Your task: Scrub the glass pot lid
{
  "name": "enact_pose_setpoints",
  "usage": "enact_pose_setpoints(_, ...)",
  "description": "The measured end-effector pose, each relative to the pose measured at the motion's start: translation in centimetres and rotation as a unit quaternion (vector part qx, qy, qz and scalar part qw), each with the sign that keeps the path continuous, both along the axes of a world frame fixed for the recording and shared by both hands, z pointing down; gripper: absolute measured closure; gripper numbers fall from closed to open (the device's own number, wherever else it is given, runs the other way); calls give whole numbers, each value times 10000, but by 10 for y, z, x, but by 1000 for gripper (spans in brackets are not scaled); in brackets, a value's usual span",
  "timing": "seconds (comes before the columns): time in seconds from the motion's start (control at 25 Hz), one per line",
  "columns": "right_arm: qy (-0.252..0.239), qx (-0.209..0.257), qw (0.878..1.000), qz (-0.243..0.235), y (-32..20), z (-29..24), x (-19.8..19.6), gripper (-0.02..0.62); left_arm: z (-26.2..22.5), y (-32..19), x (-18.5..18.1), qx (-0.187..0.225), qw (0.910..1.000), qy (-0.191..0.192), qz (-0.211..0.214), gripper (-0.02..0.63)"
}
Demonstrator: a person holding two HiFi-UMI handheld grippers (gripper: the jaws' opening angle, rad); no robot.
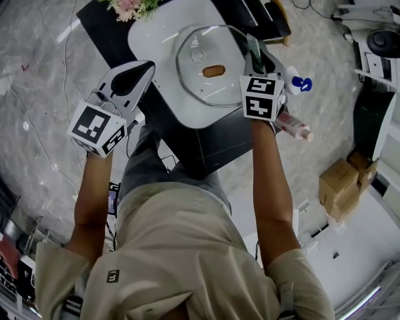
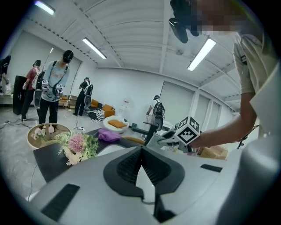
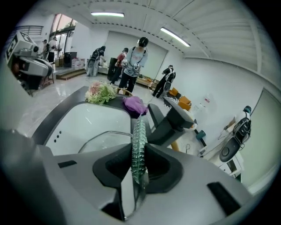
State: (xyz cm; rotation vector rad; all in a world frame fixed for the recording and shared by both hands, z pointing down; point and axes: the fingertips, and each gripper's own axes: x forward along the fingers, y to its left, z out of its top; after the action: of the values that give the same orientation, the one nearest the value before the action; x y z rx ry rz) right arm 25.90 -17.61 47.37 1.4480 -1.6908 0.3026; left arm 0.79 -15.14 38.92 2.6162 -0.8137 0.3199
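The glass pot lid (image 1: 195,78) with a brown knob (image 1: 214,70) lies flat in a white basin (image 1: 149,39) on a black table. My right gripper (image 1: 254,55) hovers at the lid's right rim, shut on a green mesh scrubber (image 1: 252,44). In the right gripper view the scrubber (image 3: 139,143) stands pinched edge-on between the jaws of my right gripper (image 3: 139,154), with the lid's rim (image 3: 103,133) just ahead. My left gripper (image 1: 145,69) hangs to the left of the basin, jaws shut with nothing in them; in its own view my left gripper (image 2: 141,151) points across the table.
Artificial flowers (image 1: 131,7) lie at the table's far edge and a purple cloth (image 3: 135,105) beyond the basin. A blue-and-white bottle (image 1: 299,83) and a pink bottle (image 1: 294,127) sit right of my right hand. Cardboard boxes (image 1: 340,181) stand on the floor; people stand in the background.
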Motion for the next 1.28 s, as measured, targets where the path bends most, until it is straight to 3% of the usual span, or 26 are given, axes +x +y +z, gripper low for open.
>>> enact_pose_setpoints(0.2, -31, -462, 9982, -390, -13, 37, -43, 506, 5, -3, -27, -24, 9998, 20, -203, 591)
enact_pose_setpoints(0.44, -412, -1037, 9919, -614, -14, 81, -91, 506, 13, -6, -55, -59, 9992, 26, -400, 591)
enact_pose_setpoints(0.72, -602, -1665, 9781, -1092, -8, 116, -156, 506, 17, -10, -76, -113, 9988, -14, -473, 591)
enact_pose_setpoints(0.88, -565, -2038, 9666, -1447, 21, 138, -188, 506, 18, -14, -77, -120, 9985, 33, -537, 591)
enact_pose_setpoints(1.28, -638, -2432, 9516, -1770, 89, 157, -201, 506, 24, -12, -55, -174, 9991, -7, -386, 591)
